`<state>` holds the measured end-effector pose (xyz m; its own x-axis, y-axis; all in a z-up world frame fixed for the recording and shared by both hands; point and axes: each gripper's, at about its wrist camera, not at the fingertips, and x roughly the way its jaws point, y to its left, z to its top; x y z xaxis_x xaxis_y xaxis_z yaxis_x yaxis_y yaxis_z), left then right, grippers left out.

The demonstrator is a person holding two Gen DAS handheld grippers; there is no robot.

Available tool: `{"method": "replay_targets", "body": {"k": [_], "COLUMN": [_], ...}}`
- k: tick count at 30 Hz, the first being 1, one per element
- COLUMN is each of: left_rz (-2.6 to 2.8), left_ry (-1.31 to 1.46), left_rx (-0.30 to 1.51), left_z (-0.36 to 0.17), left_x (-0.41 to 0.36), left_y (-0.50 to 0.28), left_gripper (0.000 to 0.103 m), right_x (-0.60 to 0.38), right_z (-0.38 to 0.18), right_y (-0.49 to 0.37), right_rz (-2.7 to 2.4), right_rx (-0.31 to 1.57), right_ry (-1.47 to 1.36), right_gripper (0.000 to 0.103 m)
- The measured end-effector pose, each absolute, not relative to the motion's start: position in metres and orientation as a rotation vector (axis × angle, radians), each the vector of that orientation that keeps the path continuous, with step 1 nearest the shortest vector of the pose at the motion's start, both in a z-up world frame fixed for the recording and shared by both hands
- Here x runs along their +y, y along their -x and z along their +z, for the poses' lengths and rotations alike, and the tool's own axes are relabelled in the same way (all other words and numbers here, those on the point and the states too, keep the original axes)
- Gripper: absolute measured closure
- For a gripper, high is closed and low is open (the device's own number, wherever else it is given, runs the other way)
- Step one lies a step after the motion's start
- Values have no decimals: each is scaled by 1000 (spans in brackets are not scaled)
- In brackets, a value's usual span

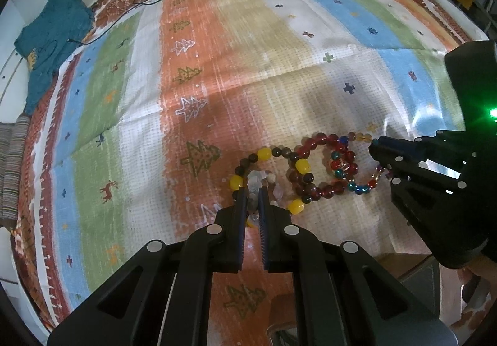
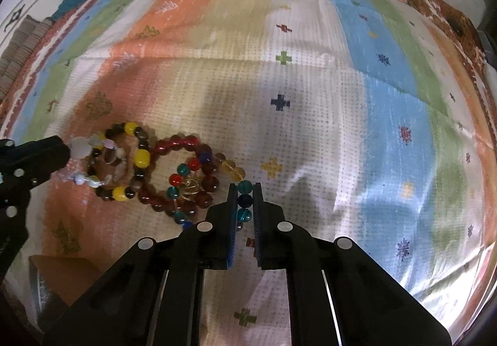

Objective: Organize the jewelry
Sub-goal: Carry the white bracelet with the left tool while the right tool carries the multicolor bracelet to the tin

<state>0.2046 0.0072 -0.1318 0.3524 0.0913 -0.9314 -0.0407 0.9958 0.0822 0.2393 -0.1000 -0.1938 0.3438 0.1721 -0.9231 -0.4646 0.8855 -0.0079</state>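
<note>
1. Striped, patterned cloth (image 1: 236, 72) covers the surface.
2. Left gripper (image 1: 254, 190) pinches the pale, translucent bead bracelet (image 2: 93, 159) at 6 o'clock.
3. Right gripper (image 2: 244, 190) clamps the multicoloured glass-bead bracelet (image 2: 186, 172), overlapping the dark red bead bracelet (image 1: 310, 159).

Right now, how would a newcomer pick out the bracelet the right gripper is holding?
On the striped cloth lies a cluster of overlapping bead bracelets. The multicoloured bracelet is at the cluster's right end, with the right gripper shut on it. Unlike the all-red bracelet it overlaps, it mixes teal, blue, red and amber beads.
</note>
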Motion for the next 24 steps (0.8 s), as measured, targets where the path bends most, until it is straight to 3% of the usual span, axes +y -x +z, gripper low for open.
{"method": "replay_targets", "body": {"k": [24], "left_rz": [-2], "left_ry": [49], "left_rx": [1045], "left_z": [-56], "left_x": [-1], "left_y": [-161], "left_gripper": [96], "right_x": [-113], "right_z": [-105], "right_y": [-190], "right_rz": [555], "right_rx": [949], "right_ry": [168], "right_gripper": [93]}}
